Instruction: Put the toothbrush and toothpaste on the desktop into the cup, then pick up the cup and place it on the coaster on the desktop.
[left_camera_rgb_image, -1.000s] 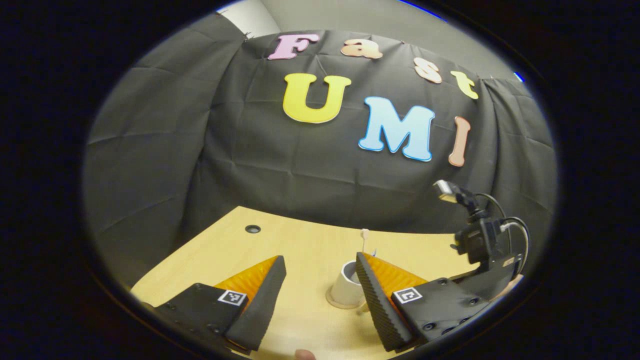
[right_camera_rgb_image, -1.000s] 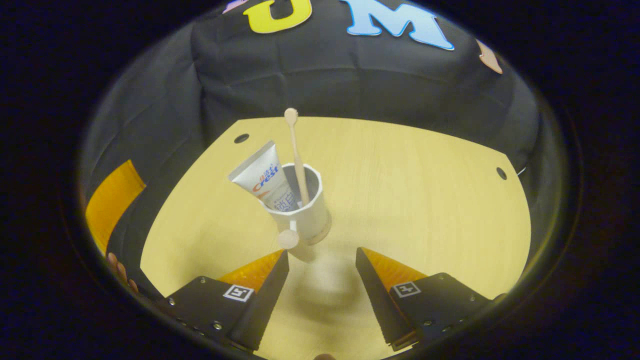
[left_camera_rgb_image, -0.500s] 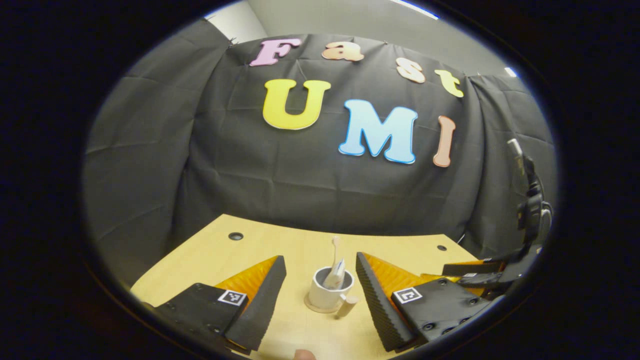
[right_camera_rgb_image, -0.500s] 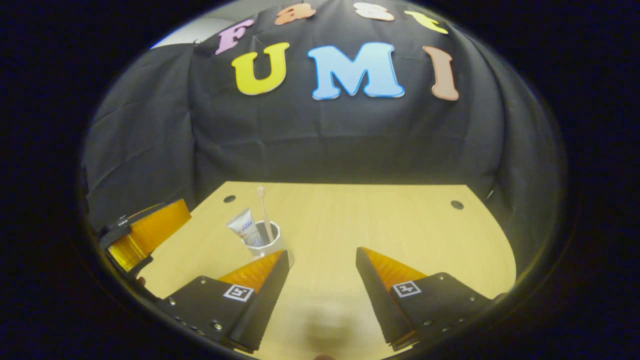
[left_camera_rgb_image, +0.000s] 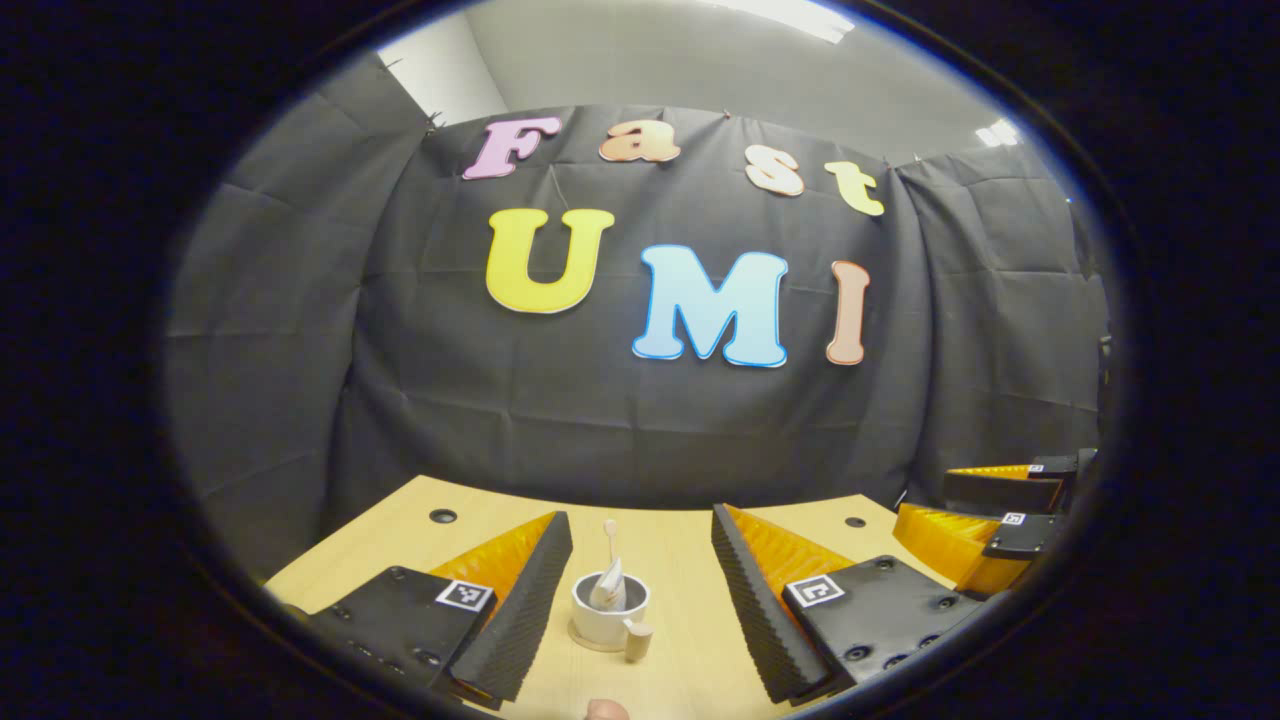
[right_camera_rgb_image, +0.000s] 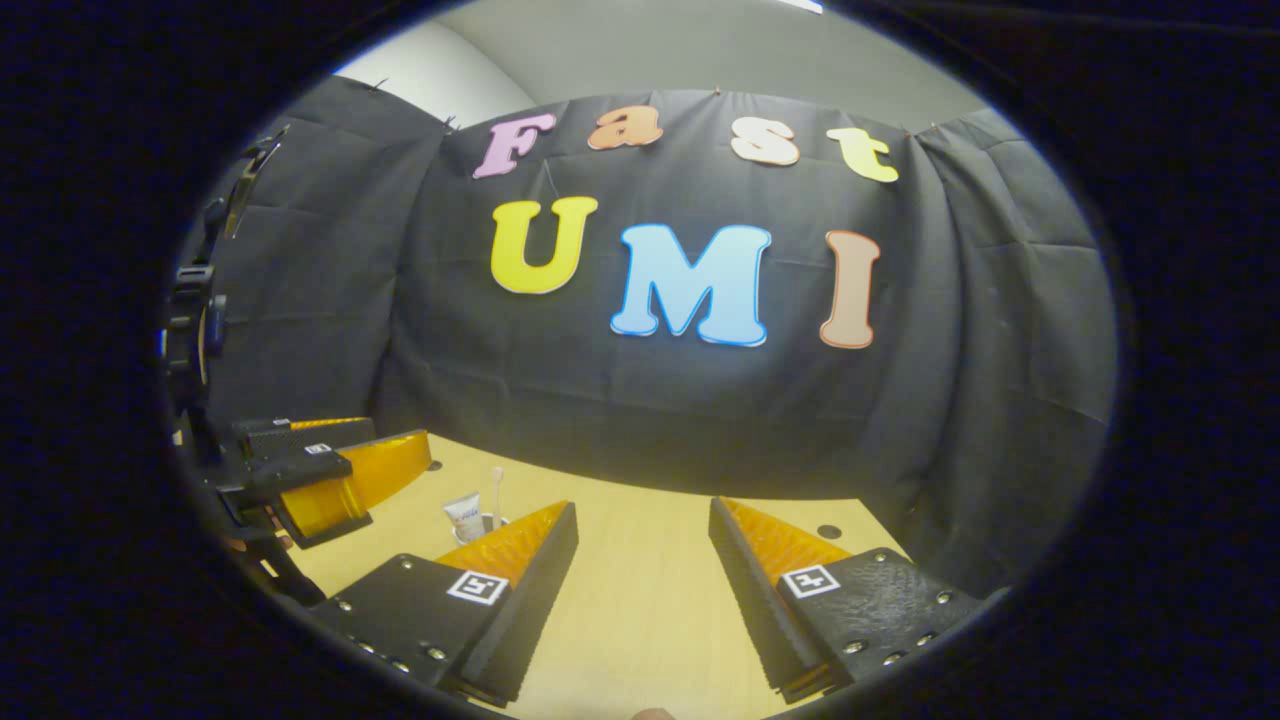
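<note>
- Cup (left_camera_rgb_image: 609, 612): white, upright on the desk (left_camera_rgb_image: 680, 530), sitting on a round pale coaster (left_camera_rgb_image: 582, 638) whose rim shows under its base. A stubby wooden handle (left_camera_rgb_image: 637, 641) sticks out on the near right side.
- Toothbrush (left_camera_rgb_image: 609, 540): standing in the cup, pale stem rising above the rim, leaning a little.
- Toothpaste (left_camera_rgb_image: 606, 590): tube also in the cup, beside the brush. In the right gripper view the tube (right_camera_rgb_image: 465, 517) and brush (right_camera_rgb_image: 495, 492) poke up from behind that gripper's left finger; the cup body is mostly hidden there.
- Left hand-held gripper (left_camera_rgb_image: 640, 590): jaws wide apart, nothing between them. It hangs near of the cup and apart from it; the cup shows in the gap between the fingers, farther off.
- Right hand-held gripper (right_camera_rgb_image: 640, 585): jaws wide, holding nothing, over bare desk to the right of the cup. Seen from the left gripper view it sits at the far right edge (left_camera_rgb_image: 1000, 515), well apart from the cup.
- Progress, as I judge it: both items are in the cup and the cup is on the coaster, so every step looks done. Nothing seems left but to clear the grippers away.
- Risk: little; the cup stands free and looks stable.
</note>
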